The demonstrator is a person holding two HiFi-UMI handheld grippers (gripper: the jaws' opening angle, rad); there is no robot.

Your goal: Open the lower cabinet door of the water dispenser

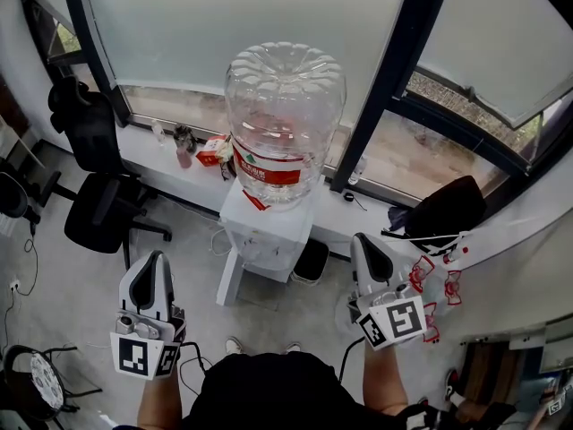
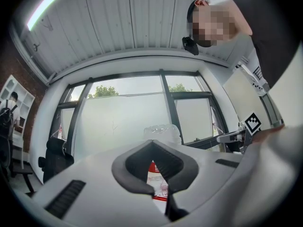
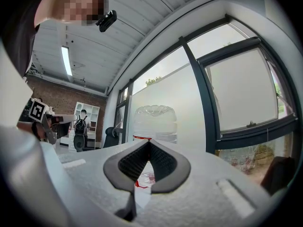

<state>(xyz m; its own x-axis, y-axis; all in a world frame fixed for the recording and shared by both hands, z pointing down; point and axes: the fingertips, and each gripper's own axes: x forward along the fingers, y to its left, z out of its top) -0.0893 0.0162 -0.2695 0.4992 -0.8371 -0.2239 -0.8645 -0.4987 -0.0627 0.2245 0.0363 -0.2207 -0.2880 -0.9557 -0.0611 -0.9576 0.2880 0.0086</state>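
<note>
The water dispenser (image 1: pixel 267 229) is a white cabinet under a large clear bottle (image 1: pixel 285 119) with a red label, standing against the window wall. From above its lower front (image 1: pixel 231 280) is steeply foreshortened, so I cannot tell how the door stands. My left gripper (image 1: pixel 154 260) hangs to the dispenser's lower left, well short of it, jaws shut on nothing. To the lower right my right gripper (image 1: pixel 365 242) is also shut and empty. Both gripper views look past closed jaws (image 2: pixel 151 143) (image 3: pixel 149 143) at the bottle (image 2: pixel 163 131) (image 3: pixel 154 119).
A black office chair (image 1: pixel 98 195) stands left of the dispenser. The window sill (image 1: pixel 161 124) carries small items. A small black bin (image 1: pixel 312 262) sits right of the cabinet, with a dark bag (image 1: pixel 448 209) and red-printed plastic (image 1: pixel 439 285) further right. A person with a backpack (image 3: pixel 79 126) stands far off.
</note>
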